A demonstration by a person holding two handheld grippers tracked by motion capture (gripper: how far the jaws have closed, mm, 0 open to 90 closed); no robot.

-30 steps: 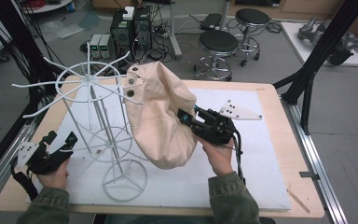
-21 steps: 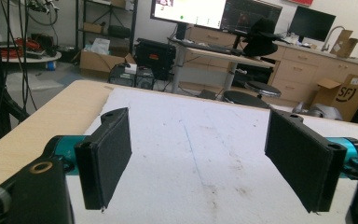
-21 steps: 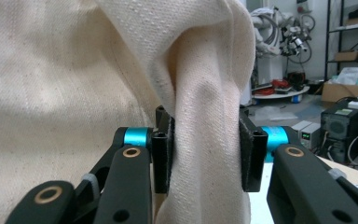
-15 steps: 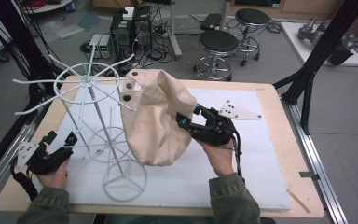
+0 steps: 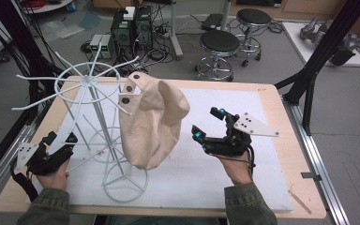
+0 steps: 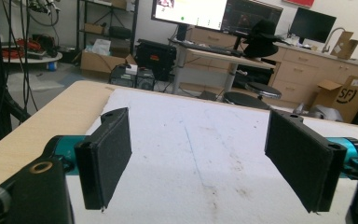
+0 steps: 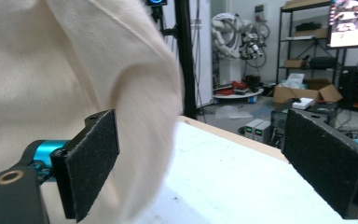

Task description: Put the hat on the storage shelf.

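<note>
A cream cloth bag (image 5: 152, 119) hangs by its strap from an arm of the white wire rack (image 5: 90, 82) at the table's left. My right gripper (image 5: 206, 123) stands just right of the bag, a small gap apart. Its jaws have just been opening and nothing is pressed between them. In the right gripper view the bag (image 7: 74, 70) hangs beyond the left pad of the right gripper (image 7: 200, 163). My left gripper (image 5: 61, 138) rests near the rack's base at the front left, open. In its own view the left gripper (image 6: 198, 158) has bare mat between the pads.
A white mat (image 5: 262, 187) covers most of the wooden table (image 5: 286, 122). The rack's round base rings (image 5: 124, 180) sit near the front edge. Beyond the table stand black stools (image 5: 220, 44) and computer boxes (image 5: 131, 28). Black frame posts (image 5: 318, 61) rise at the right.
My right gripper has opened and let go of the bag, then drawn back to the right. The bag has swung left and hangs from the rack. The left gripper has stayed put.
</note>
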